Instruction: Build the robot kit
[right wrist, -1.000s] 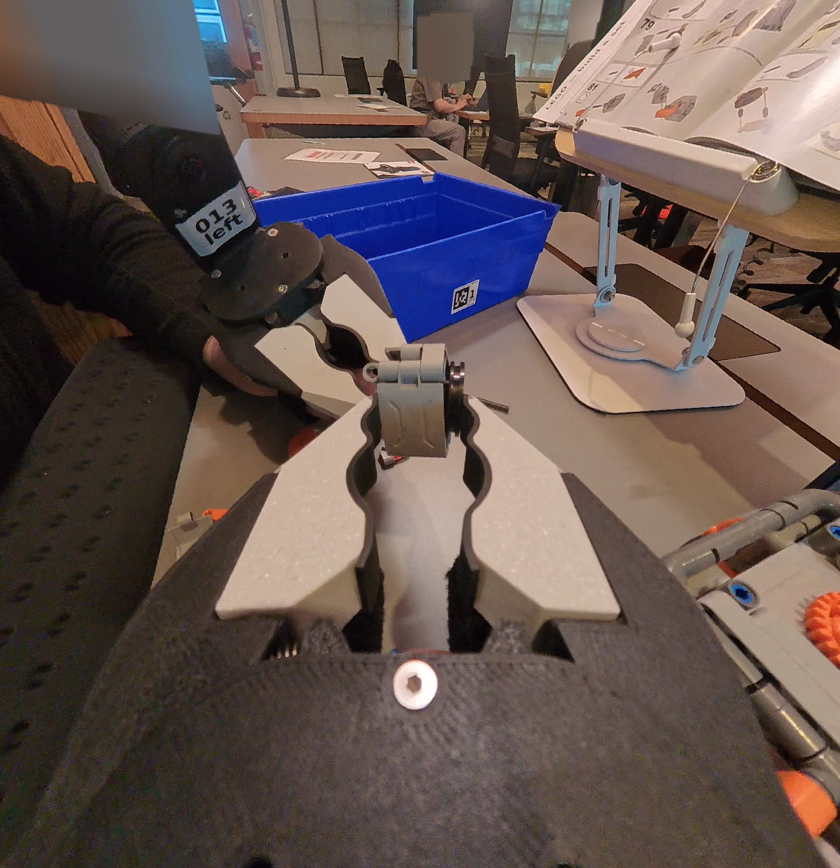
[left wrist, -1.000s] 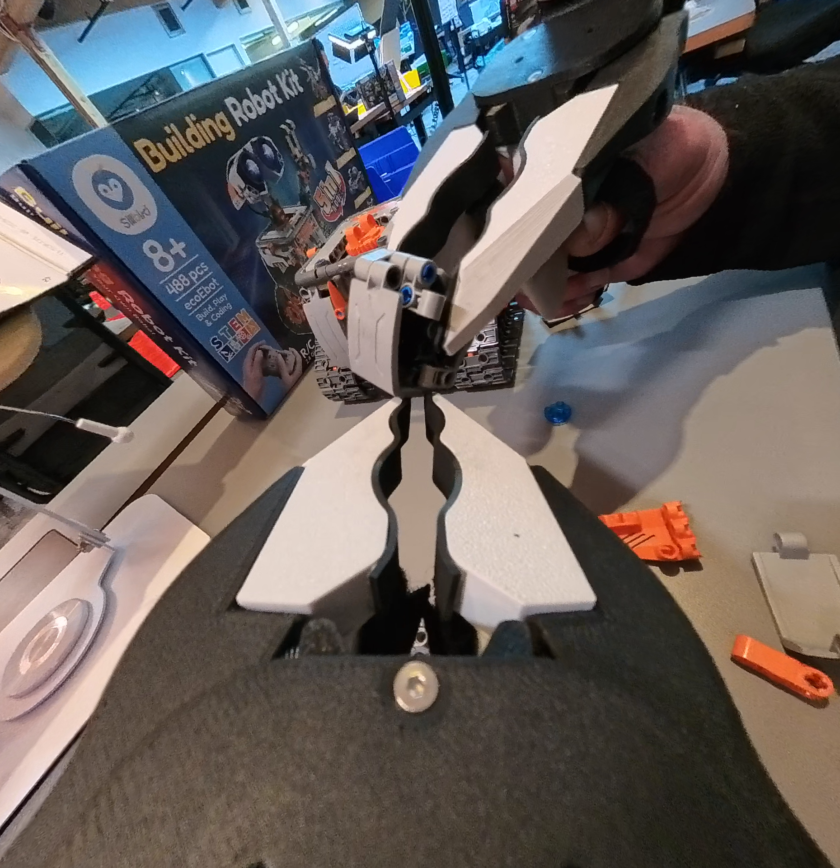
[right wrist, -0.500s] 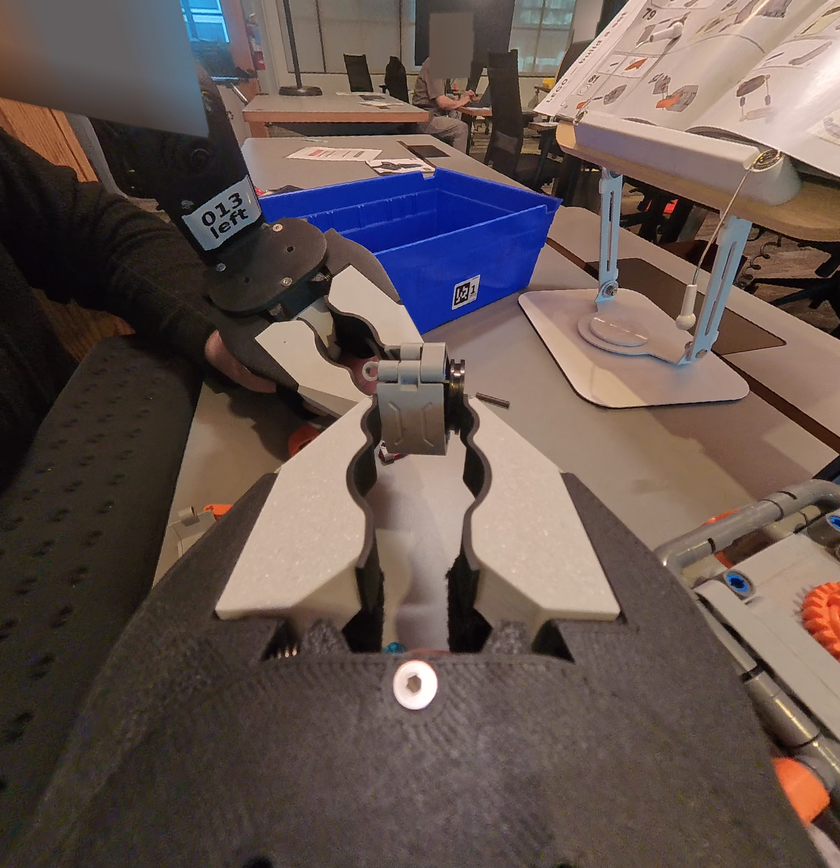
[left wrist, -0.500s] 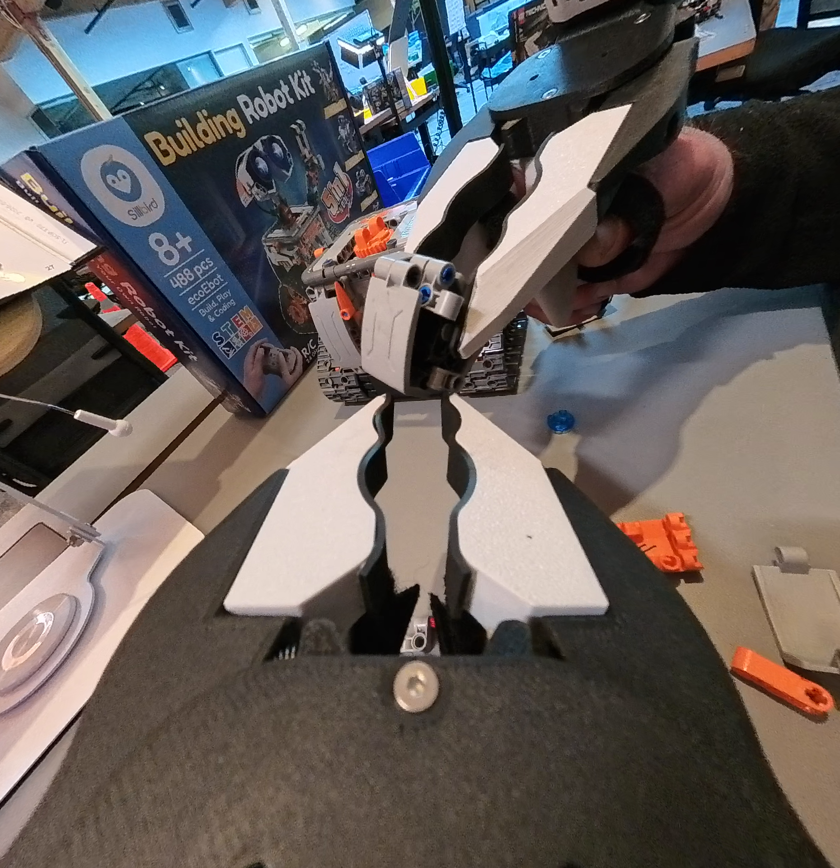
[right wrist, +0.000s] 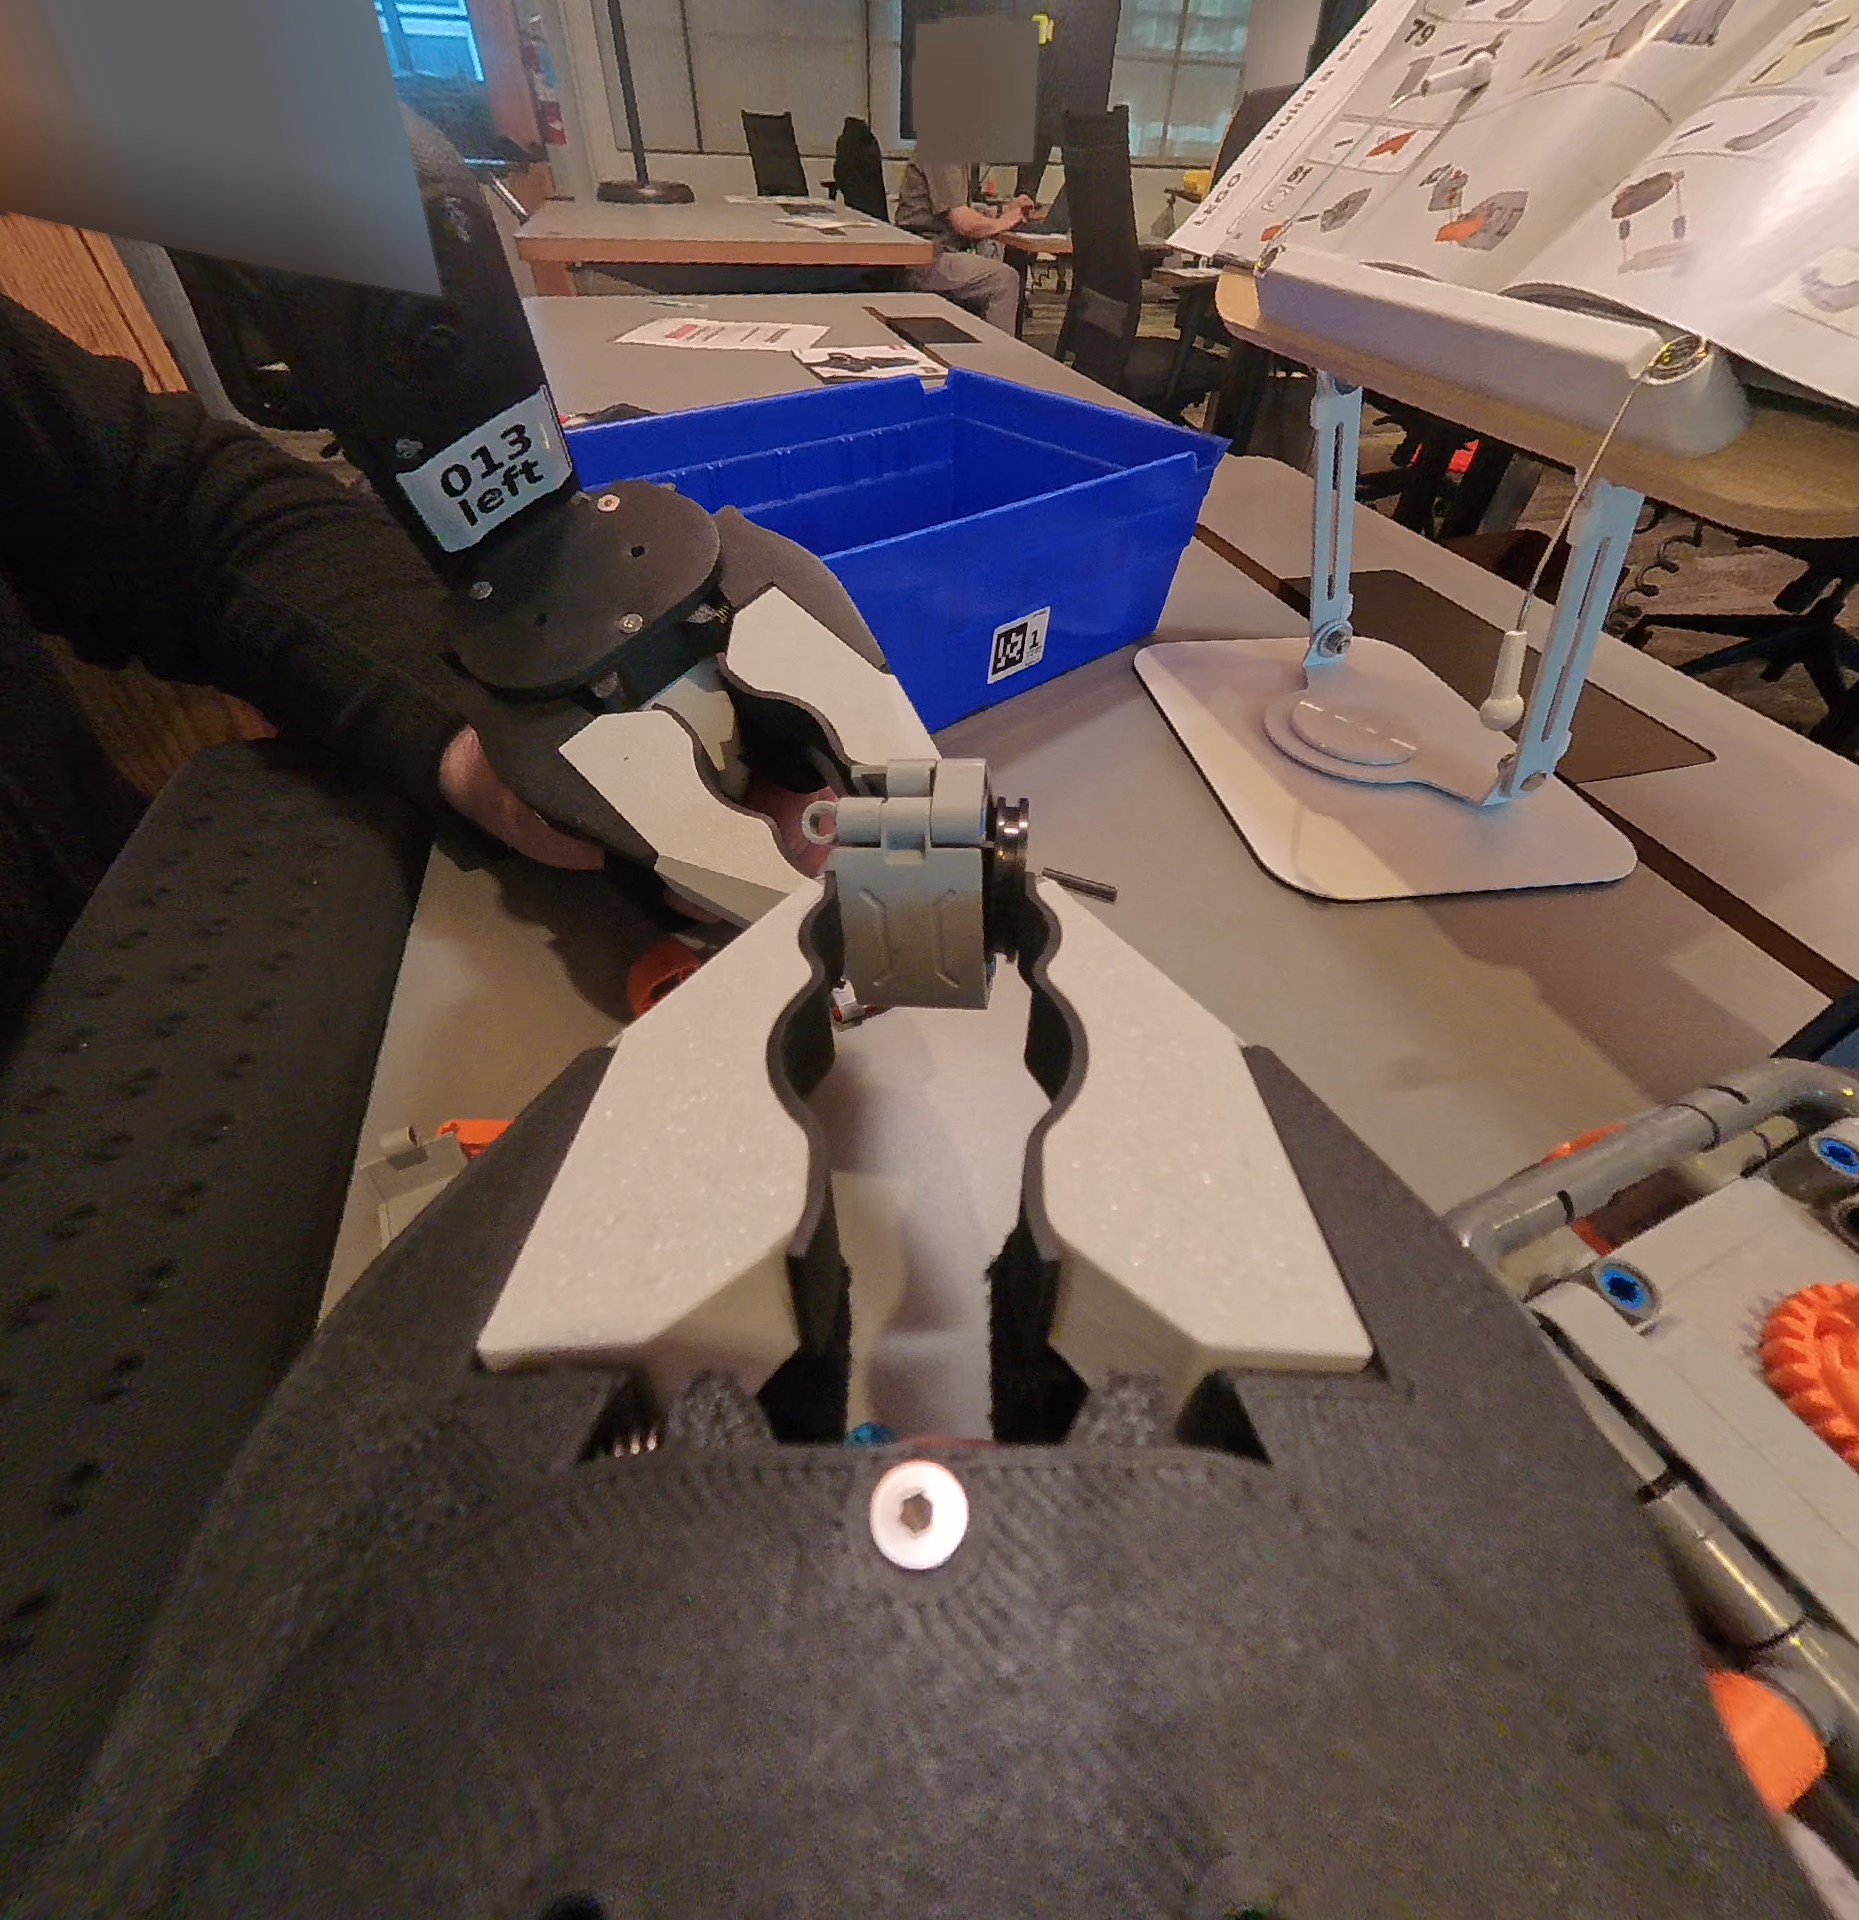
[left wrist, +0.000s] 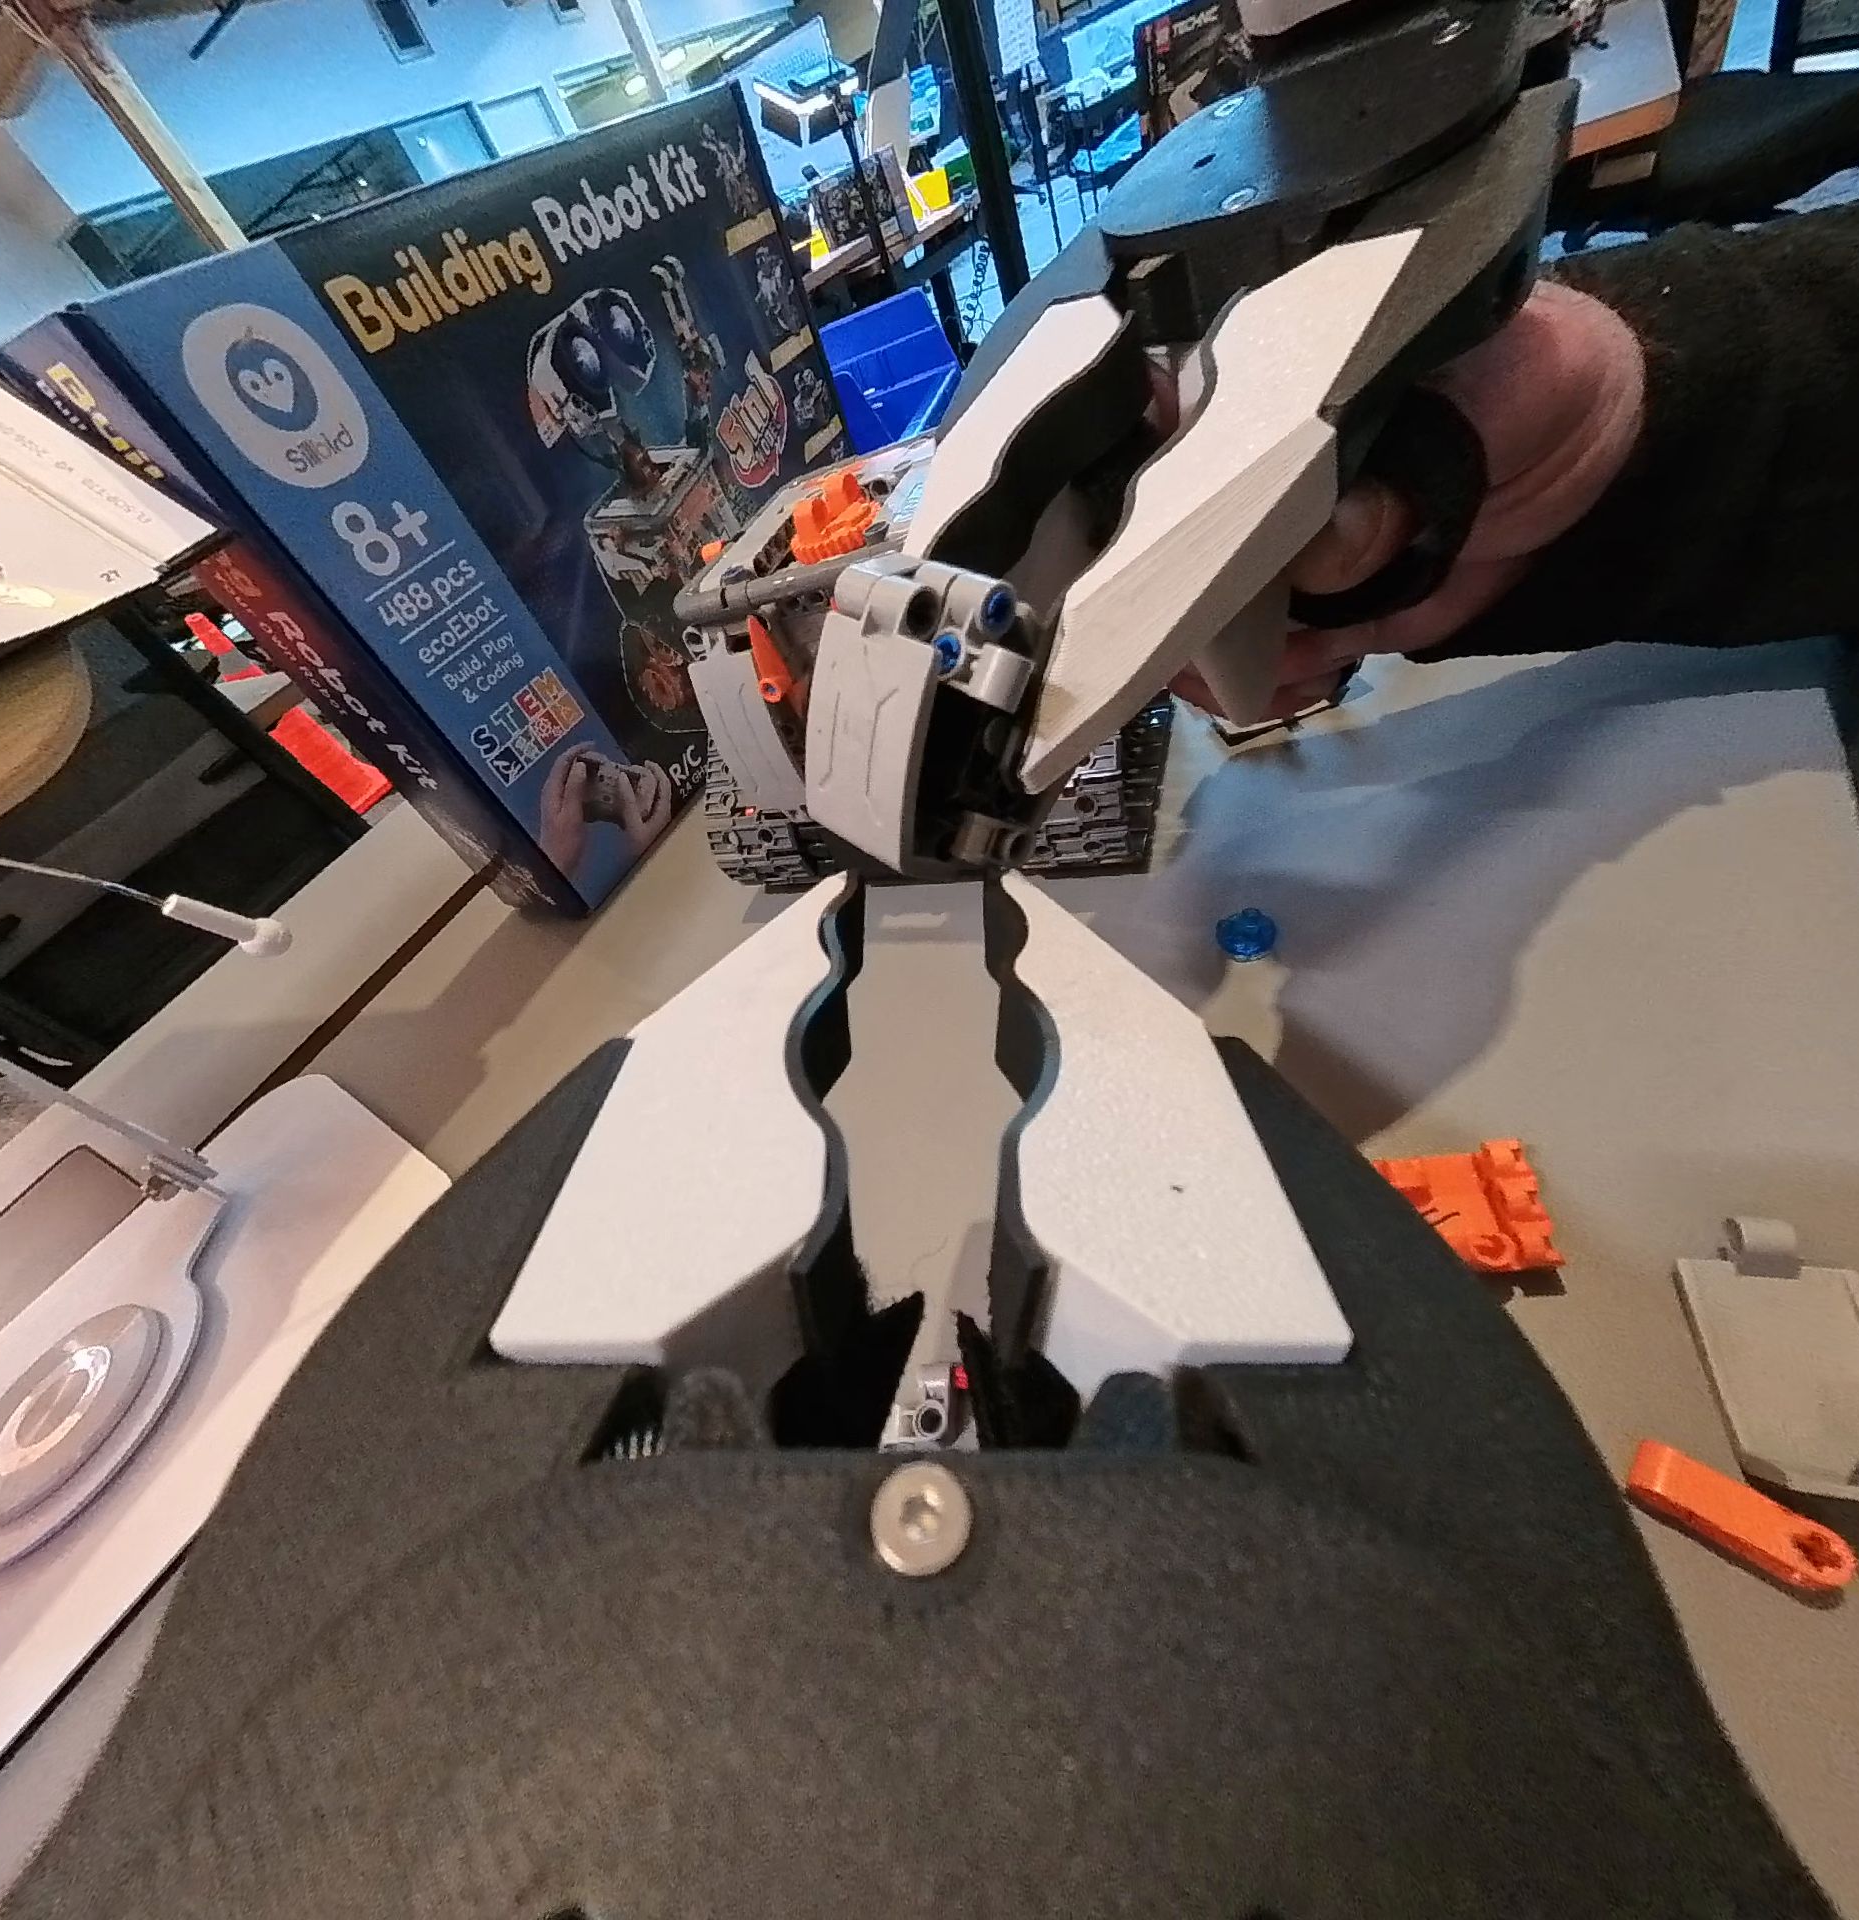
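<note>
My right gripper (right wrist: 920, 925) is shut on a small grey brick assembly (right wrist: 909, 920) with a curved panel and a black wheel, held above the table. In the left wrist view this assembly (left wrist: 883, 727) shows blue pins and hangs just beyond my left gripper (left wrist: 925, 894), which is open and empty. The right gripper (left wrist: 987, 707) comes in from the upper right, held by a hand (left wrist: 1507, 499). In the right wrist view the left gripper (right wrist: 800, 821) sits just left of the assembly, its tips close to it.
A tracked grey-and-orange robot model (left wrist: 1101, 800) stands behind, in front of a kit box (left wrist: 468, 499). Loose parts lie right: blue stud (left wrist: 1249, 932), orange piece (left wrist: 1465, 1210), grey panel (left wrist: 1777, 1351), orange beam (left wrist: 1735, 1507). A blue bin (right wrist: 956, 540) and a booklet stand (right wrist: 1372, 790) stand beyond. My two grippers' fingertips are within a few centimetres of each other.
My left gripper has opened from almost shut to a wide gap. The right gripper keeps its hold on the grey assembly, which stays just past the left tips.
</note>
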### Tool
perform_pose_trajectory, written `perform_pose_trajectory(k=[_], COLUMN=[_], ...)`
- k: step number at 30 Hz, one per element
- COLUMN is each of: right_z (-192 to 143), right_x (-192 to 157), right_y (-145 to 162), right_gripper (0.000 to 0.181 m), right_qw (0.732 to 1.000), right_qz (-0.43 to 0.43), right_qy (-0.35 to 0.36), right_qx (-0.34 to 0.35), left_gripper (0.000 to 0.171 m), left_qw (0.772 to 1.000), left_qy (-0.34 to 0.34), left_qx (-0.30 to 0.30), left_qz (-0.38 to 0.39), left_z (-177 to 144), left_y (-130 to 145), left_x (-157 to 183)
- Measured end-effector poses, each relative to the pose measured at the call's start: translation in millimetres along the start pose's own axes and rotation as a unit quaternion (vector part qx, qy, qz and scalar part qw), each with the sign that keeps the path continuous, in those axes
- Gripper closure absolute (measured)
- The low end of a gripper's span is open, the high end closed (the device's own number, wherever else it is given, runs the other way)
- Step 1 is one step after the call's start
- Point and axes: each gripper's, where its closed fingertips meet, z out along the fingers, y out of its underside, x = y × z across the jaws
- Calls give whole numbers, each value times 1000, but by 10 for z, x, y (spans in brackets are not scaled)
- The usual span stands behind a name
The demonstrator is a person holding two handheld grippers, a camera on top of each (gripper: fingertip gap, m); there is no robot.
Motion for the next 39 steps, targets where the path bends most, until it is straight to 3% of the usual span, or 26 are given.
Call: perform_pose_trajectory(k=[39], right_z=[-30], right_x=[72], right_y=[1], right_gripper=[150], right_qw=[1000], right_qz=[0], right_qy=[19], right_qx=[0], left_gripper=[144], left_qw=[1000], left_qy=[12], left_qx=[-4], left_qz=[-4], left_z=[27], left_y=[24], left_x=[36])
